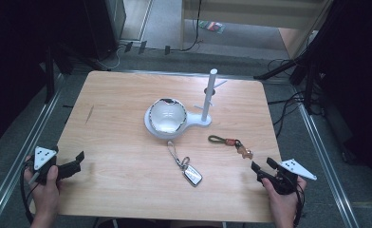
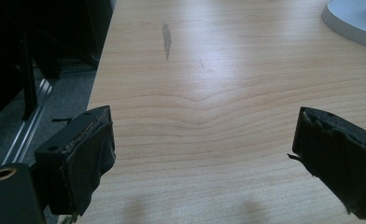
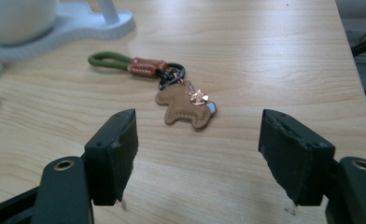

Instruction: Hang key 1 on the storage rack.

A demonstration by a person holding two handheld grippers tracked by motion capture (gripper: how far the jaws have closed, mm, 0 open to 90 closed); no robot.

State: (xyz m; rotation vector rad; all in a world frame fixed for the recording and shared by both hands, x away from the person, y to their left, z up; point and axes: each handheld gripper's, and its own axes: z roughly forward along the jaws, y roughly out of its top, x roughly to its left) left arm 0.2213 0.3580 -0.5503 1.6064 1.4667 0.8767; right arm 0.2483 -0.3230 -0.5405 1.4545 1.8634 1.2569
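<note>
- Now, at a pale wooden bench (image 1: 127,190), a person holds a gripper in each hand near the front edge.
- At the front right corner, the right gripper (image 3: 197,154) rests low over the wood with its fingers (image 3: 118,149) spread wide and nothing between them.
- Just ahead of those fingers lies a keychain (image 3: 186,108): a tan leather horse-shaped charm on a black ring, joined to a brown clasp and a green cord loop that points toward the middle of the bench.
- At the front left corner, the left gripper (image 2: 202,154) faces bare wood, its fingers (image 2: 85,158) also wide apart and empty, well apart from the keychain.
- Mid-bench stands a white stand (image 1: 204,122) with an upright post, a white bowl (image 1: 167,115) sitting on its base.
- Between the two grippers, nearer the stand, lies a silver car key (image 1: 192,174) on a grey strap.
</note>
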